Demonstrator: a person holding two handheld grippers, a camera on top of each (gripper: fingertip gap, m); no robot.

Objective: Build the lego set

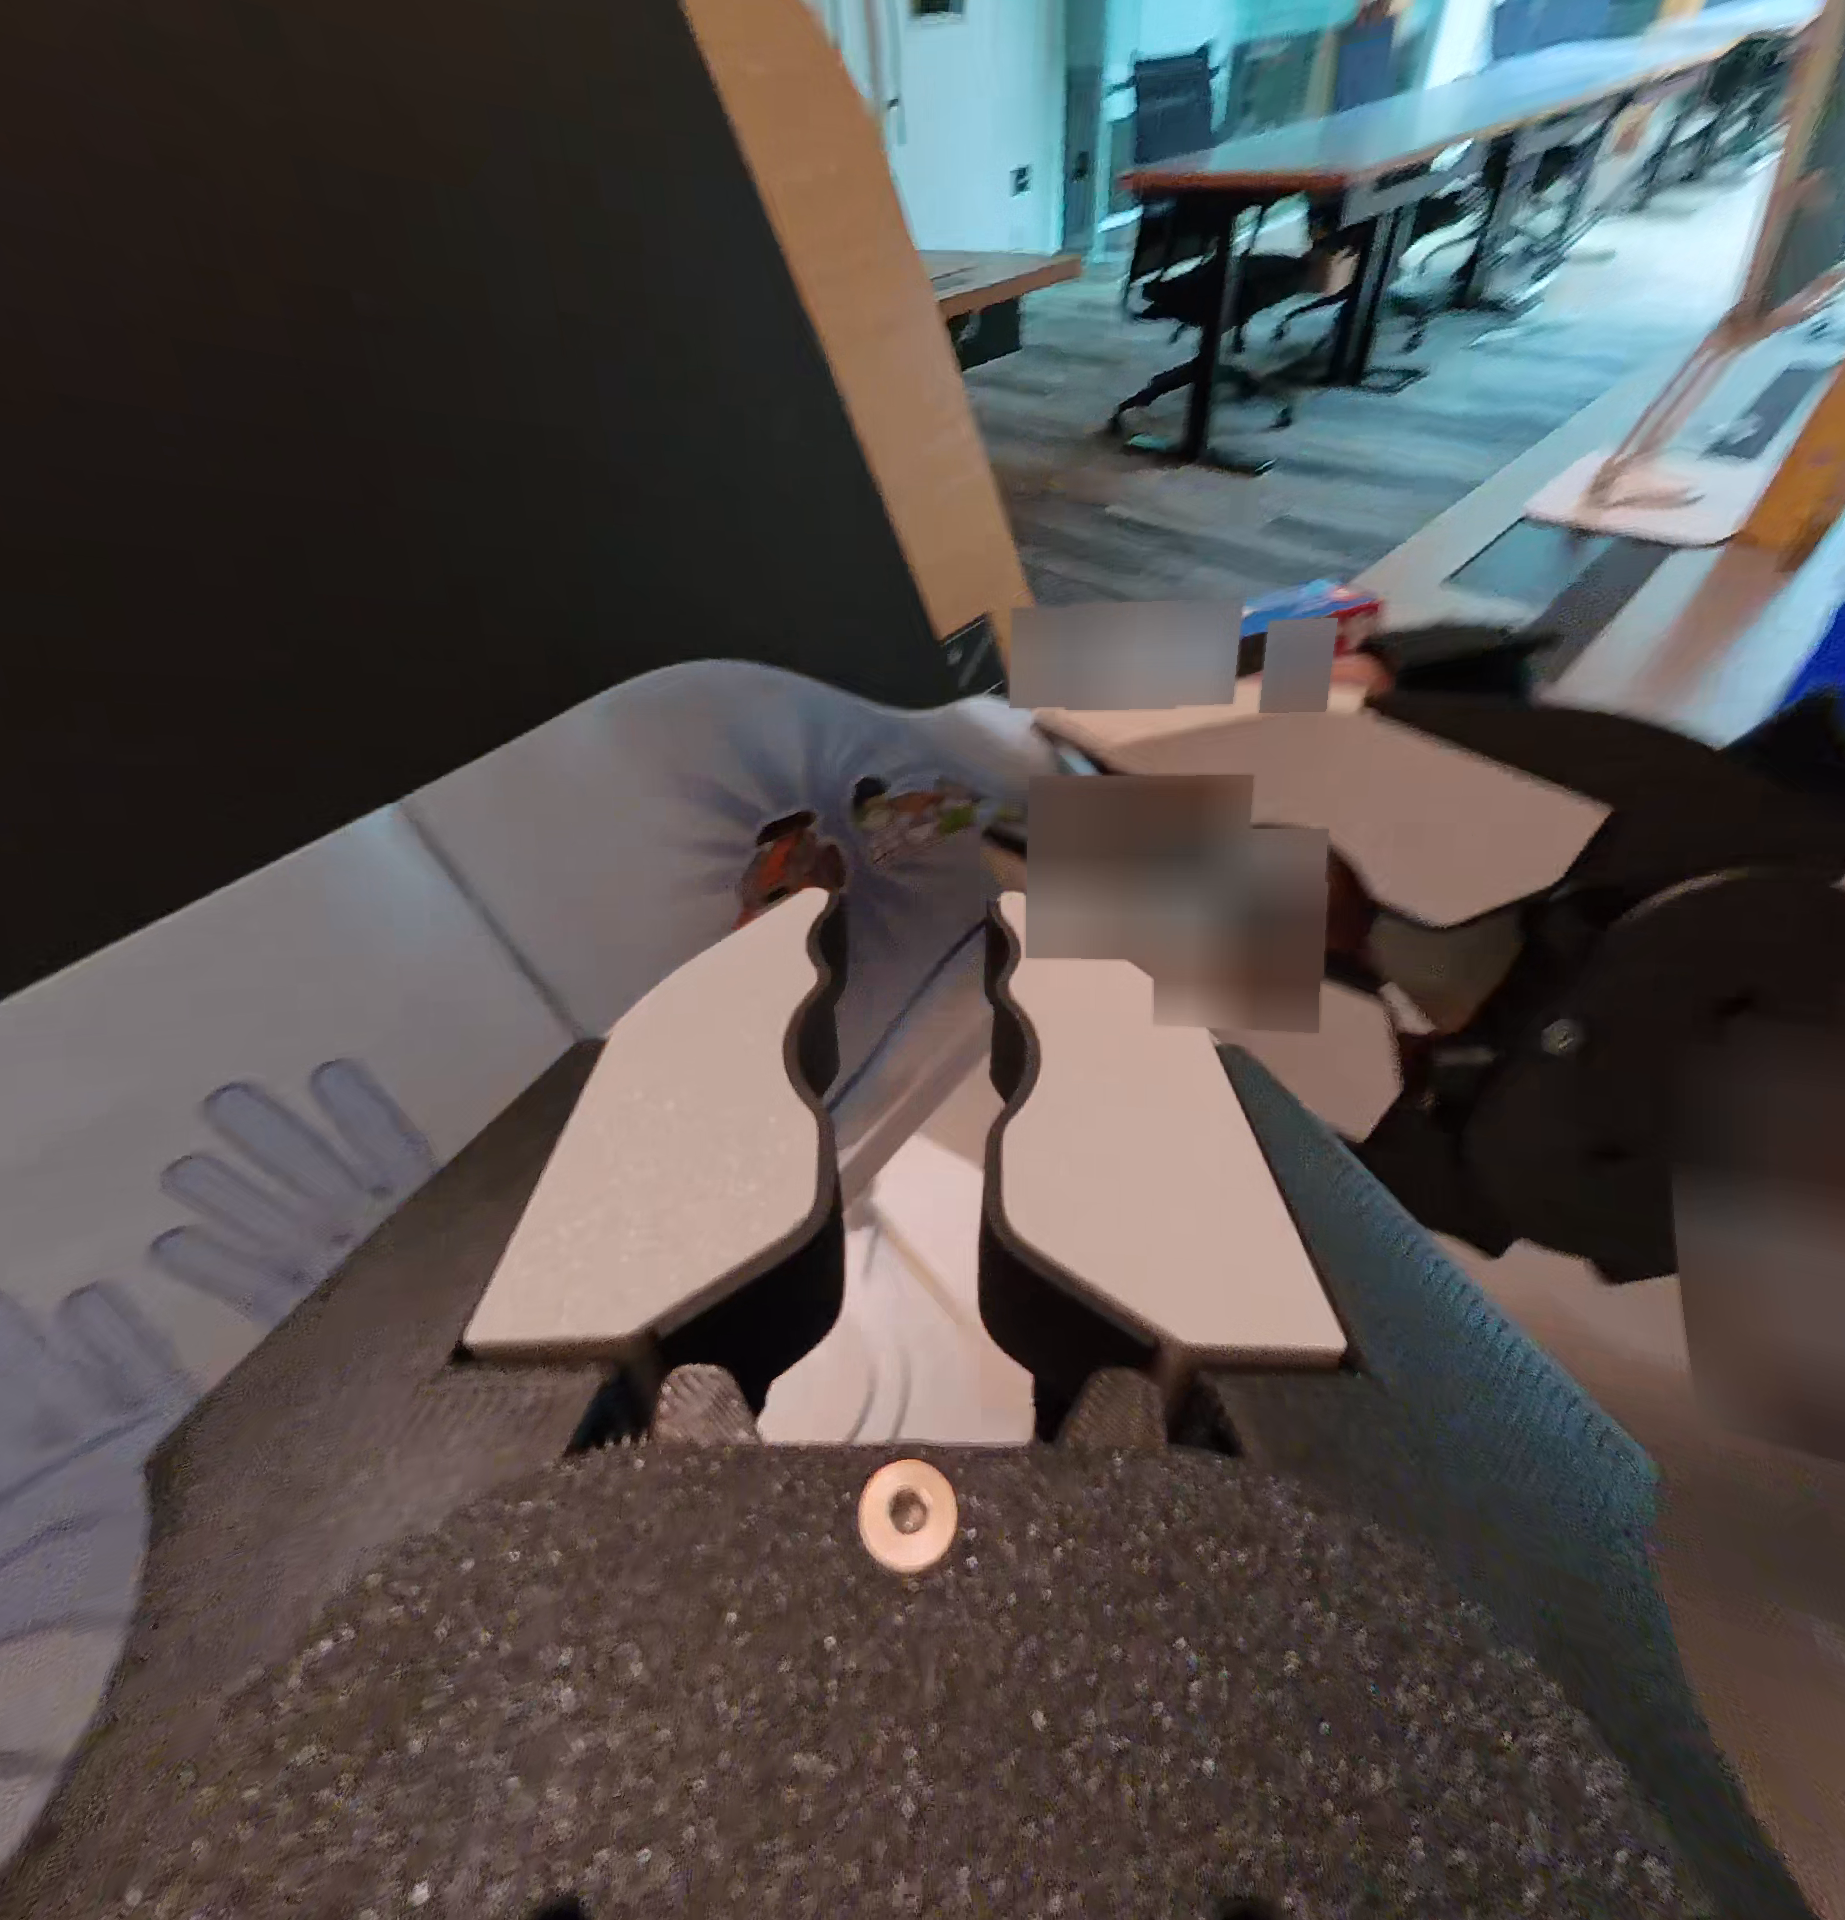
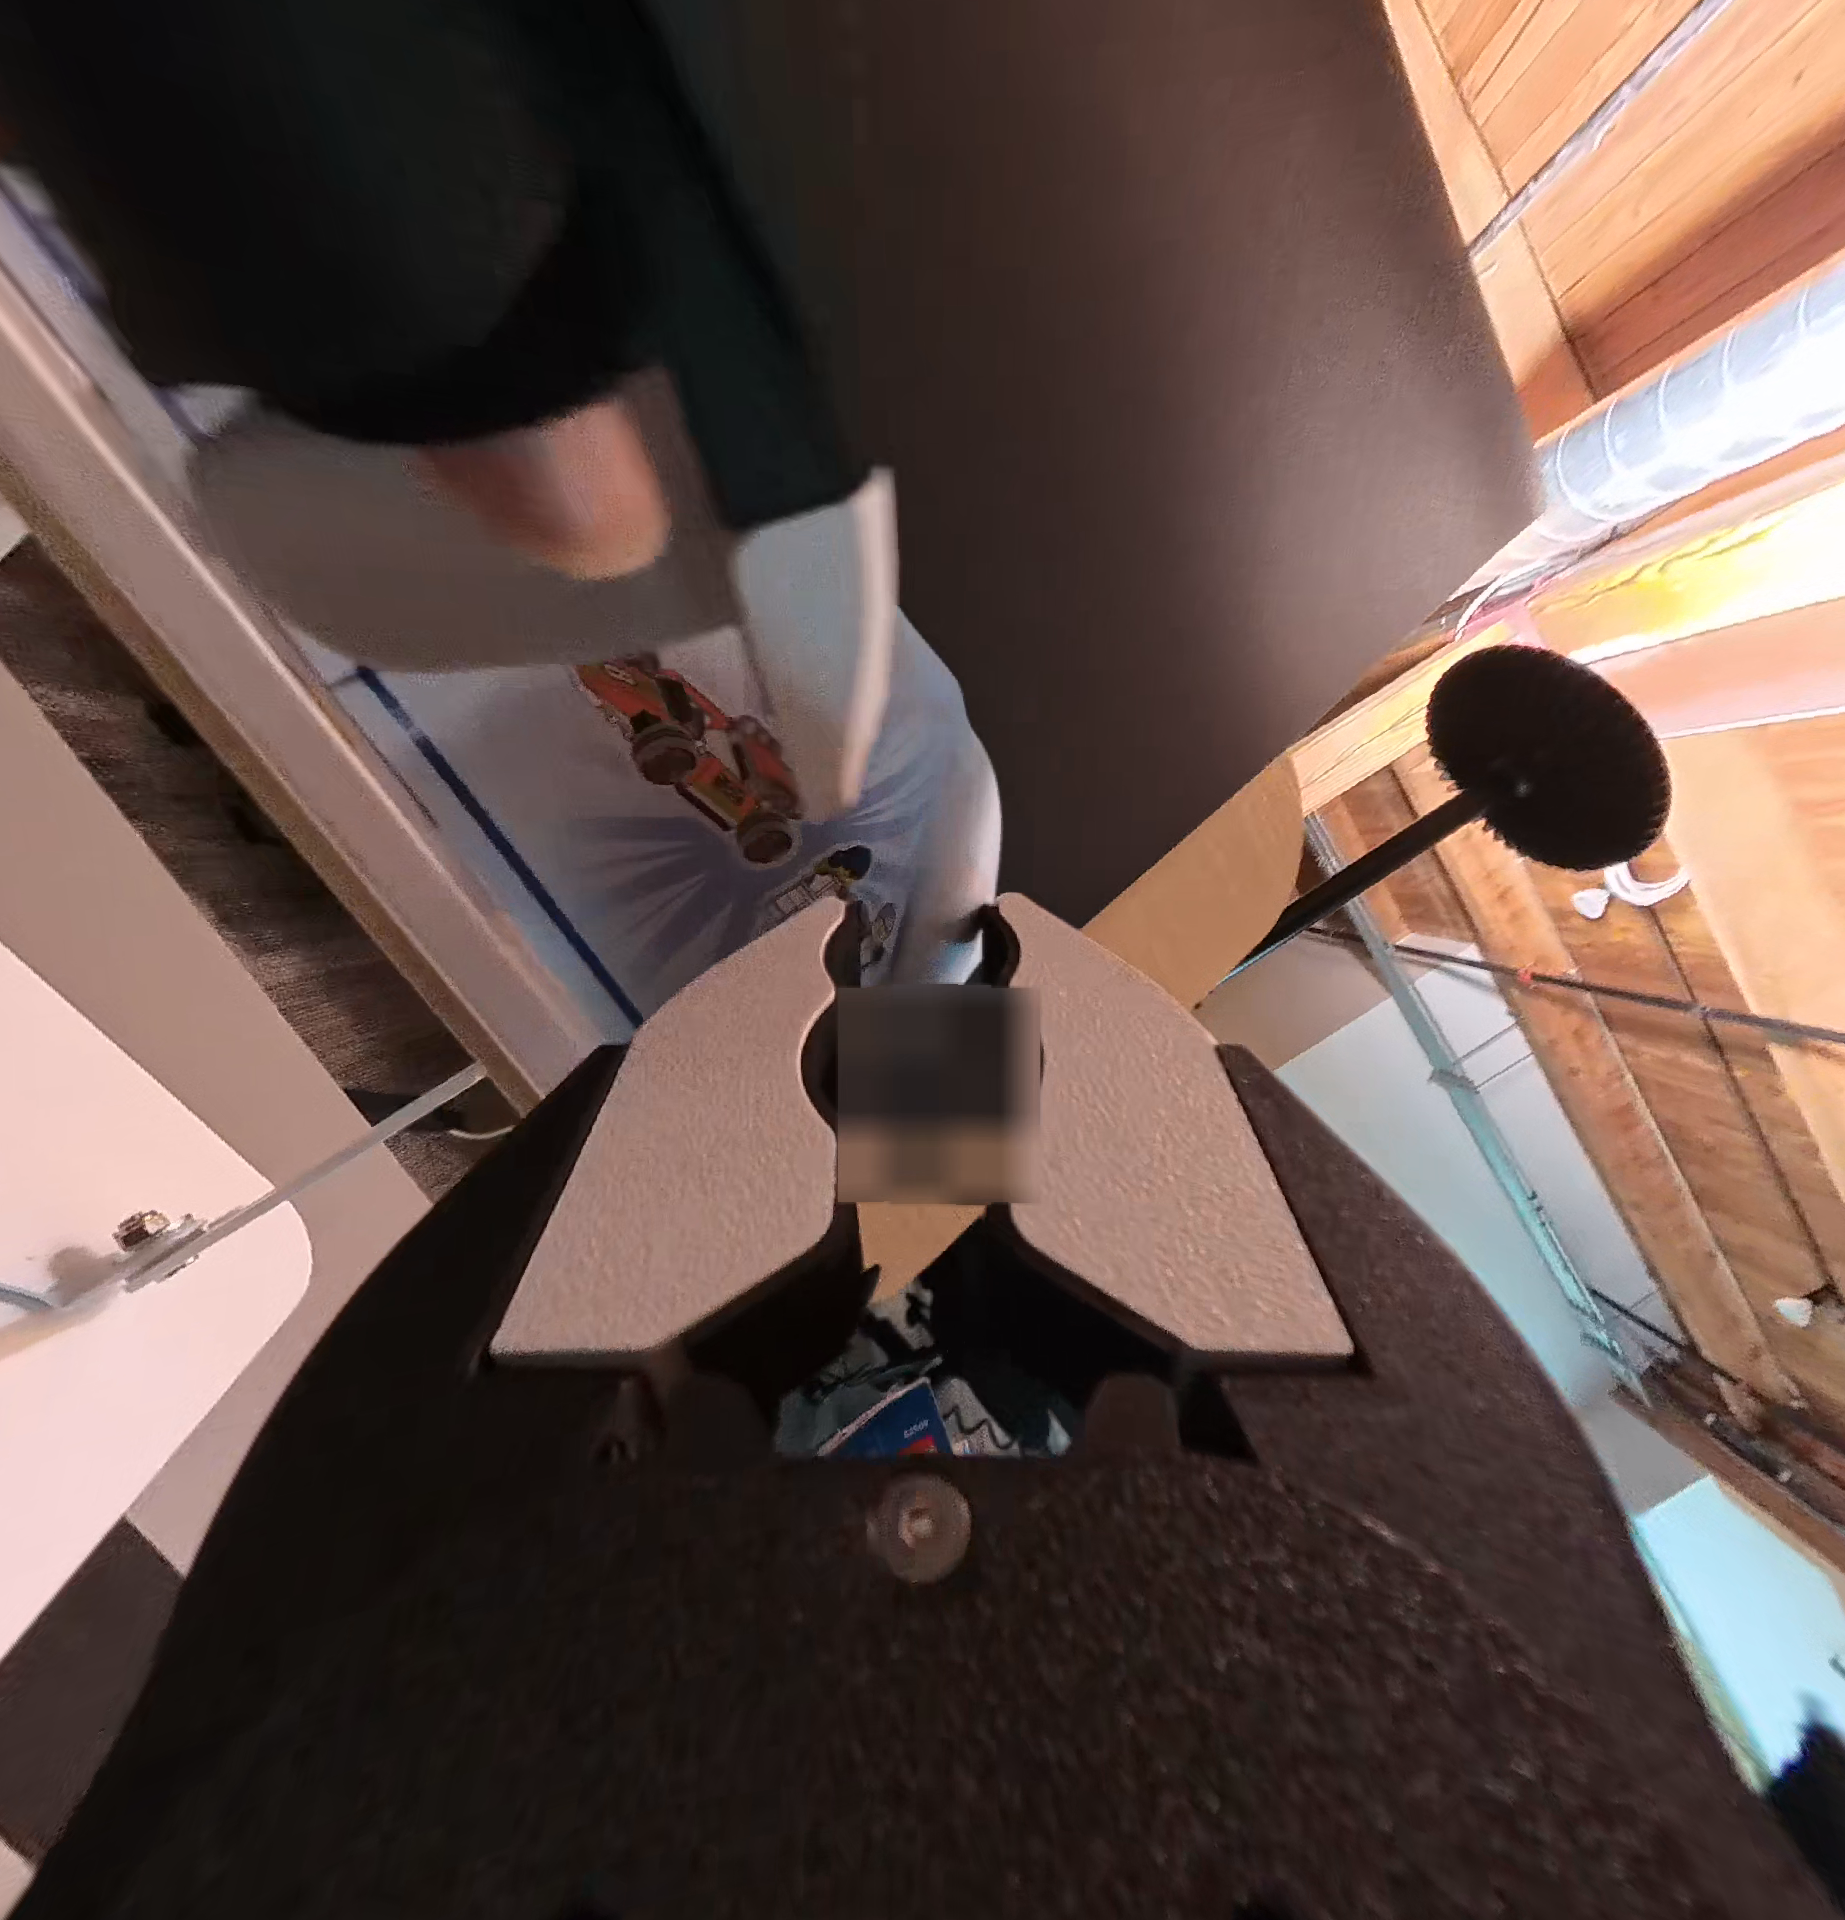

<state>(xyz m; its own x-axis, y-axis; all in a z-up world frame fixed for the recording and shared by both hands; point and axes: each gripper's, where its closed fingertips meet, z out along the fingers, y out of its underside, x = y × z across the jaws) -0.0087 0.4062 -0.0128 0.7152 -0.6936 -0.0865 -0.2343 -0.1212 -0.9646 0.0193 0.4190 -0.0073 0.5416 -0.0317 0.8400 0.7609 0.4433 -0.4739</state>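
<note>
A pale blue lego packet (image 1: 585,831) printed with a red car is held up in the air; it also shows in the right wrist view (image 2: 606,831). My right gripper (image 2: 918,920) has its jaws closed in on the packet's narrow end. Its black body (image 1: 1676,997) shows at the right of the left wrist view. My left gripper (image 1: 913,909) has a clear gap between its jaws and sits against the packet's face, with nothing seen between them. Its blurred grey fingers (image 2: 430,561) show at the packet's far end.
A black panel (image 1: 274,416) edged with cardboard (image 1: 876,312) stands behind the packet. A white table (image 1: 1417,831) with a small blue box (image 1: 1313,608) lies to the right. Desks and chairs (image 1: 1313,187) stand farther back. A black disc on a rod (image 2: 1541,758) sticks out at the right. My left and right fingertips are right by each other.
</note>
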